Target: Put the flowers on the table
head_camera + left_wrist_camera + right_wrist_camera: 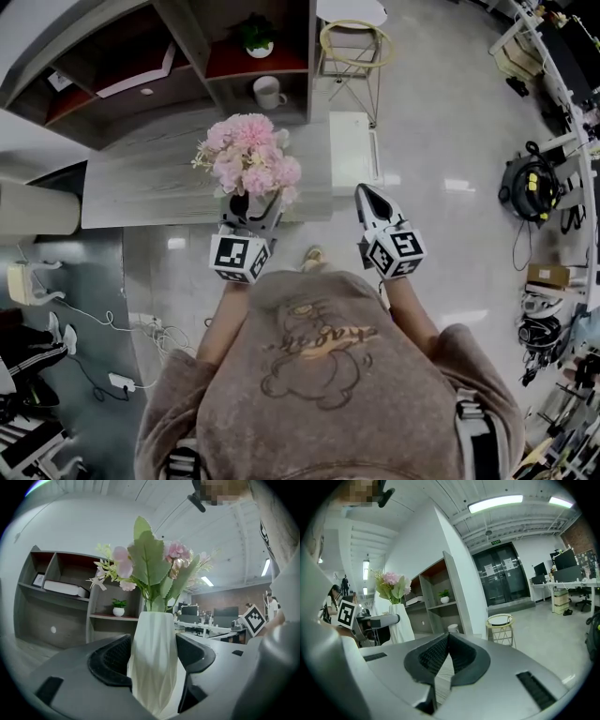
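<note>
A white ribbed vase [153, 660] with pink flowers [248, 155] and green leaves [149, 557] stands upright between the jaws of my left gripper [251, 208], which is shut on the vase's body. The bouquet hangs over the near edge of the pale wooden table [150, 178]. My right gripper [368, 199] is held to the right of the flowers, its jaws shut with nothing between them. In the right gripper view the vase [401, 620] and flowers [391, 585] show at the left.
A grey shelf unit [178, 56] behind the table holds a small potted plant [255, 37] and a white mug [267, 92]. A wire stool [354, 52] stands to its right. A vacuum [530, 183] and boxes sit at the far right; cables [112, 323] lie at the left.
</note>
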{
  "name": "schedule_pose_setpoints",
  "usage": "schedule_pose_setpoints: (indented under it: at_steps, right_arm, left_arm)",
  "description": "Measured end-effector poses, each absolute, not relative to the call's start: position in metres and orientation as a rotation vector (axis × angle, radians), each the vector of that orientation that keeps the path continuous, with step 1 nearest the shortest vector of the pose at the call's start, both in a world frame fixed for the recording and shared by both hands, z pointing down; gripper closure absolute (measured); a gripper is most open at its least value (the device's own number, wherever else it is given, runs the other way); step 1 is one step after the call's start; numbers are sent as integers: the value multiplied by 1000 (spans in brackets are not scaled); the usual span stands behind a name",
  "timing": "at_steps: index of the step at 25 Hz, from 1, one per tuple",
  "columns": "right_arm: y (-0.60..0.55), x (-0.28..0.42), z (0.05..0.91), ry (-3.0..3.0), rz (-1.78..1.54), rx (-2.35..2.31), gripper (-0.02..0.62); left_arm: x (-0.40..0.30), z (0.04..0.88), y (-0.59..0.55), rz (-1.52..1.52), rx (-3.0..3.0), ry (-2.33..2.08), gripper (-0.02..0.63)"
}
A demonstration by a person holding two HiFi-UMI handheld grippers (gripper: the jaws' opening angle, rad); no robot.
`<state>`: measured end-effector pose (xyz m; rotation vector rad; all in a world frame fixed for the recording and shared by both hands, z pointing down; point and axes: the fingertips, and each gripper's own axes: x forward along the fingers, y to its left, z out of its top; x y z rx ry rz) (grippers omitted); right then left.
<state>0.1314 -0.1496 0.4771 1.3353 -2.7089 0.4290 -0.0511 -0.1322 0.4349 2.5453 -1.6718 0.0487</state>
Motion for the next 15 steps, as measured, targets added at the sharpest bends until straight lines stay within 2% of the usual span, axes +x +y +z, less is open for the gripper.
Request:
schedule_pose_setpoints:
  at_steps: [15]
  right_arm:
    - [-181,144,475,-2590,447,1580,597]
  left_arm:
    - [-33,438,-197,38,2715,-1402,296]
